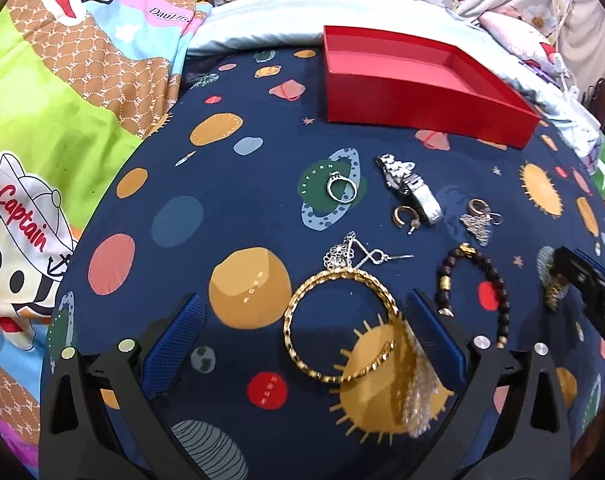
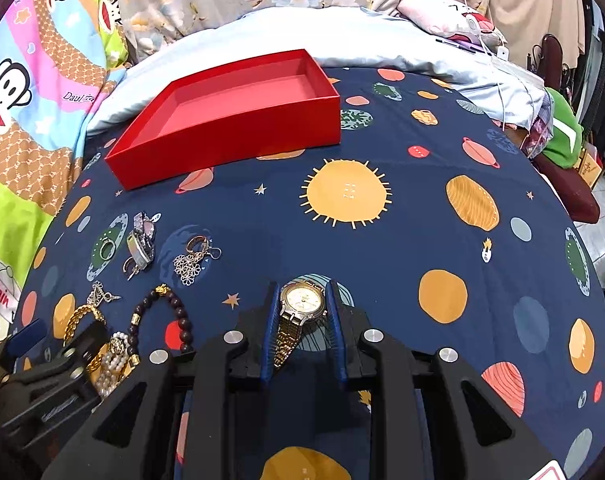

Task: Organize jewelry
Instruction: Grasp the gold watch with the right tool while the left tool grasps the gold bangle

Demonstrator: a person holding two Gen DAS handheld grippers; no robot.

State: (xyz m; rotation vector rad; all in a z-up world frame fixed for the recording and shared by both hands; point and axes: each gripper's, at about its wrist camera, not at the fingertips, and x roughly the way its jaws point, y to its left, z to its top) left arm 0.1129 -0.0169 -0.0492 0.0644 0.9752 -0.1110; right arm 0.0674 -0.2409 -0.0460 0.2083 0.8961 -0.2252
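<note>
Two grippers over a planet-print sheet point(image 2: 402, 240), a red box point(image 2: 230, 120) lying open at its far side.
A gold watch point(image 2: 302, 312) is clamped between the closed-in fingers of the right gripper point(image 2: 303, 300); the left gripper point(image 1: 302, 328) is spread wide, nothing held, over a gold bangle point(image 1: 338, 324), beside a bead bracelet point(image 1: 478, 280), silver watch point(image 1: 412, 186) and ring point(image 1: 341, 189).

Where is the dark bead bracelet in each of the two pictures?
Left wrist view: the dark bead bracelet lies low on the right, on the blue space blanket, just right of the gold chain bracelet.
Right wrist view: the dark bead bracelet lies low on the left, left of the right gripper, which is closed on the gold watch.
Shared landmark: the red box sits farther back in both.
</note>
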